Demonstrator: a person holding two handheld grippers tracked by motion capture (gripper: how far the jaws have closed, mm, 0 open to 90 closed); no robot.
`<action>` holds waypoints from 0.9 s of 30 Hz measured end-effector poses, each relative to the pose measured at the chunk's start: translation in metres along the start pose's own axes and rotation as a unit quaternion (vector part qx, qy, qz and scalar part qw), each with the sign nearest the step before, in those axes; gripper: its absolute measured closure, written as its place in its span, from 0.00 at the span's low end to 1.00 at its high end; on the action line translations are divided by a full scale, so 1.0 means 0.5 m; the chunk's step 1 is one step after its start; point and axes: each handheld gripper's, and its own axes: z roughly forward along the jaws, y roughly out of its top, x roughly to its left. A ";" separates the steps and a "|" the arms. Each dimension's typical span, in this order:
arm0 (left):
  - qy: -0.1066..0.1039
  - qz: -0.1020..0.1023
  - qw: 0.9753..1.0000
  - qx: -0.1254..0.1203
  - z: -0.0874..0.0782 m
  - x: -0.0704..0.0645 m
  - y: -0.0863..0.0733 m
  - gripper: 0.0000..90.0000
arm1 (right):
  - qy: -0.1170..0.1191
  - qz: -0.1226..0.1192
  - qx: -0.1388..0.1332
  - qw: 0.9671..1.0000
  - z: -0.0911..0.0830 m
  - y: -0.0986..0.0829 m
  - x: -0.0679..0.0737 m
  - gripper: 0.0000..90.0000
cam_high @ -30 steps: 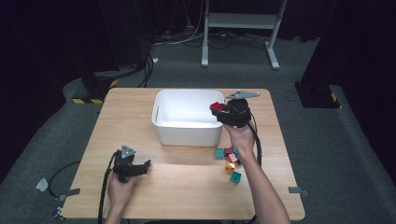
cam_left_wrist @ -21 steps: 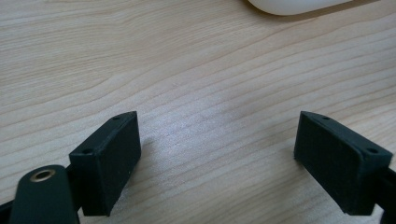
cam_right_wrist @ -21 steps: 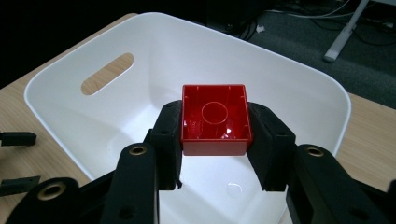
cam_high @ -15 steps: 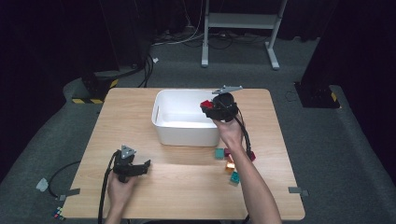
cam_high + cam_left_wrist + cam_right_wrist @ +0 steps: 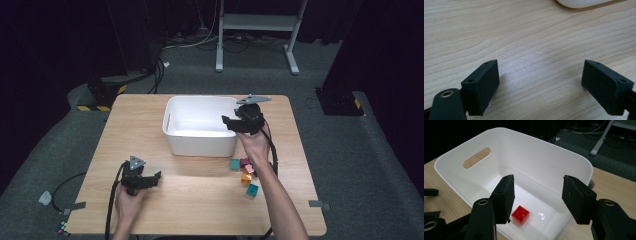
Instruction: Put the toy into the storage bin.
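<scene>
Since the earlier frames the right claw (image 5: 235, 121) has let go of the red brick (image 5: 520, 214): half a second ago the brick sat between its jaws over the bin's right rim, and now it lies flat, studs up, on the floor of the bin (image 5: 172, 112). In the right gripper view, it sits at lower centre, just right of the left jaw and apart from both jaws. That claw is spread wide and holds nothing; in the high view it hangs over the bin's right edge, right of centre in the frame, with its grey plate toward the top. The left claw (image 5: 153, 179) has not shifted; it rests low at the lower left of the table (image 5: 150, 107), held by the left hand (image 5: 129, 200), its jaws parted and empty, with bare wood between them in the left gripper view and a corner of the bin at that view's top edge. Loose bricks lie on the table just below the bin's lower right corner, beside the right forearm: a teal brick (image 5: 234, 164), a dark red one (image 5: 244, 162), an orange one (image 5: 246, 177), and a second teal one (image 5: 252, 190) nearest the bottom of the frame.
</scene>
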 end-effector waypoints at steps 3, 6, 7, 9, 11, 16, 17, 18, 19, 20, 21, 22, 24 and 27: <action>0.000 0.000 1.000 0.000 0.000 0.000 0.000 0.16 | -0.007 0.004 -0.005 1.000 -0.026 -0.017 -0.011 0.48; 0.000 0.000 1.000 0.000 0.000 0.000 0.000 0.16 | -0.013 0.012 -0.009 1.000 -0.048 -0.036 -0.025 0.48; 0.000 0.000 1.000 0.000 0.000 0.000 0.000 0.16 | -0.018 0.016 -0.015 1.000 -0.061 -0.049 -0.033 0.48; 0.000 0.000 1.000 0.000 0.000 0.000 0.000 0.16 | -0.022 0.020 -0.019 0.999 -0.073 -0.063 -0.040 0.48; 0.000 0.000 1.000 0.000 0.000 0.000 0.000 0.16 | -0.024 0.023 -0.021 0.999 -0.079 -0.070 -0.043 0.49; 0.000 0.000 1.000 0.000 0.000 0.000 0.000 0.16 | -0.031 0.033 -0.029 0.999 -0.102 -0.106 -0.056 0.49; 0.000 0.000 1.000 0.000 0.000 0.000 0.000 0.16 | -0.032 0.036 -0.029 0.998 -0.106 -0.114 -0.059 0.49; 0.000 0.000 1.000 0.000 0.000 0.000 0.000 0.16 | -0.032 0.038 -0.029 0.998 -0.109 -0.121 -0.062 0.49; 0.000 0.000 1.000 0.000 0.000 0.000 0.000 0.16 | -0.033 0.038 -0.030 0.998 -0.112 -0.129 -0.064 0.49; 0.000 0.000 1.000 0.000 0.000 0.000 0.000 0.16 | -0.036 0.038 -0.030 0.998 -0.115 -0.137 -0.066 0.49; 0.000 0.000 1.000 0.000 0.000 0.000 0.000 0.16 | -0.043 0.036 -0.030 0.998 -0.119 -0.154 -0.070 0.49; 0.000 0.000 1.000 0.000 0.000 0.000 0.000 0.16 | -0.043 0.036 -0.030 0.998 -0.119 -0.154 -0.070 0.49; 0.000 0.000 1.000 0.000 0.000 0.000 0.000 0.16 | -0.046 0.038 -0.027 0.998 -0.123 -0.168 -0.074 0.49; 0.000 0.000 1.000 0.000 0.000 0.000 0.000 0.16 | -0.045 0.045 -0.034 0.997 -0.134 -0.196 -0.080 0.48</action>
